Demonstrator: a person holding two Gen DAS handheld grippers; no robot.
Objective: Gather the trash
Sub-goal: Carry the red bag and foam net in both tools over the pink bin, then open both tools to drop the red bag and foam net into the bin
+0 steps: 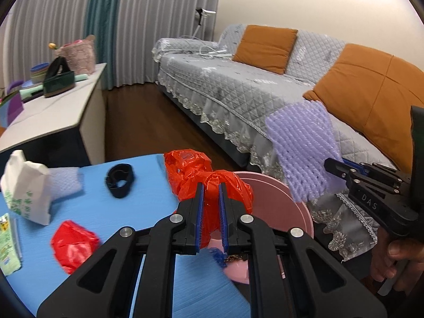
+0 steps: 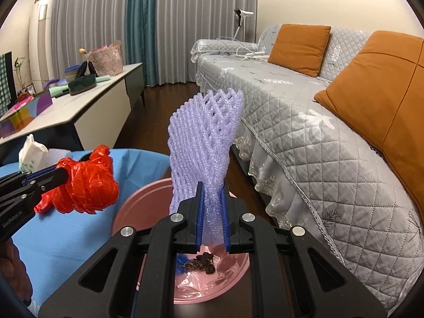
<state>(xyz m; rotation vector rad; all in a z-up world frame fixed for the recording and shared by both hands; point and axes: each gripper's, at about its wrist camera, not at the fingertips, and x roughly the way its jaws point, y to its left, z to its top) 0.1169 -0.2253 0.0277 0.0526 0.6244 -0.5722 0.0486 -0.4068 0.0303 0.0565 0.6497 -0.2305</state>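
Observation:
My left gripper (image 1: 211,188) is shut on a crumpled red plastic bag (image 1: 196,175), held over the edge of the blue table (image 1: 111,212) beside the pink bin (image 1: 275,201). In the right wrist view the same red plastic bag (image 2: 87,182) hangs at the left, over the table edge. My right gripper (image 2: 211,188) is shut on a purple foam net (image 2: 204,137) standing upright above the pink bin (image 2: 137,198). That foam net (image 1: 304,153) shows at the right of the left wrist view. Dark scraps and a blue bit lie on the bin's floor.
On the blue table lie a second red bag (image 1: 73,246), a black band (image 1: 119,180), a white paper bag (image 1: 25,188), a purple foam piece (image 1: 65,182) and a green packet (image 1: 6,243). A grey sofa (image 2: 318,137) stands right; a white sideboard (image 2: 87,106) left.

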